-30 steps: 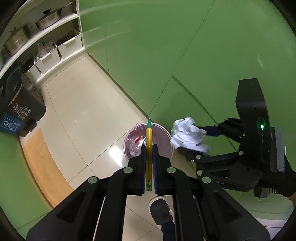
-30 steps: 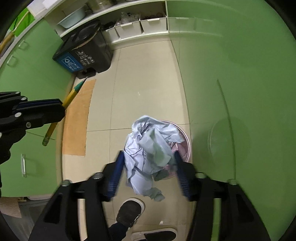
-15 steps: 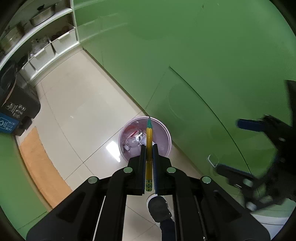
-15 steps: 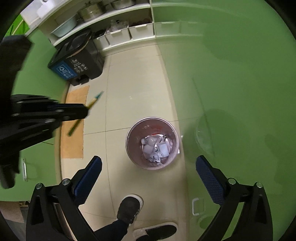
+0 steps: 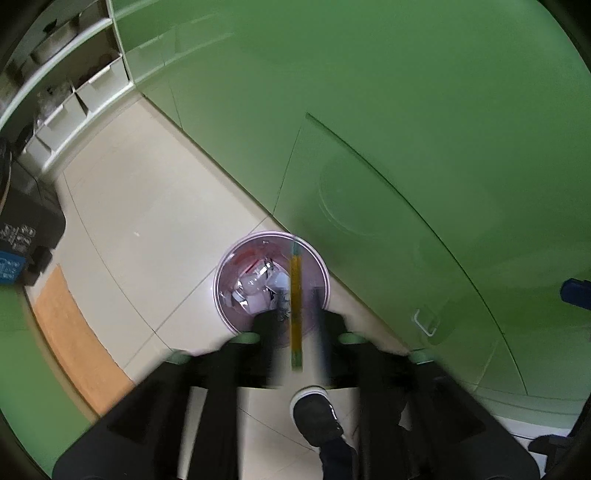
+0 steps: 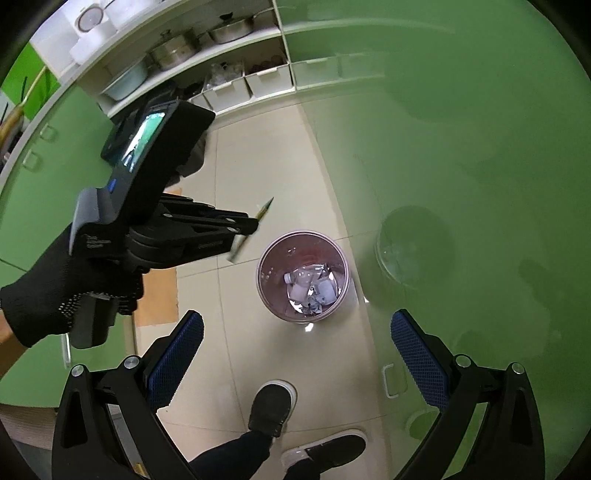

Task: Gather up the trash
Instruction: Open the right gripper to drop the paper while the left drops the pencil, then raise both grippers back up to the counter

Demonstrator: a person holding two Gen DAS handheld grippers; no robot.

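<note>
Pale tiled floor (image 6: 258,155). Pink waste bin (image 6: 271,302) stands on it, near green cabinet fronts. Orange mat (image 5: 70,332) lies flat by left side. Black bin (image 5: 26,221) at far end. Two dark shoes (image 6: 271,406) planted on tiles.

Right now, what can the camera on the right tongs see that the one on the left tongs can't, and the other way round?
Only the right wrist view shows the gloved hand carrying the left tongs, the pots on the shelf, and both of the person's shoes.

Only the left wrist view looks along the pencil between its own opening tongs, pads no longer pressing it, and shows one blue pad of the right tongs at the edge.

Both show the pink bin with crumpled paper inside, the tiled floor, the orange mat and the green cabinets.
</note>
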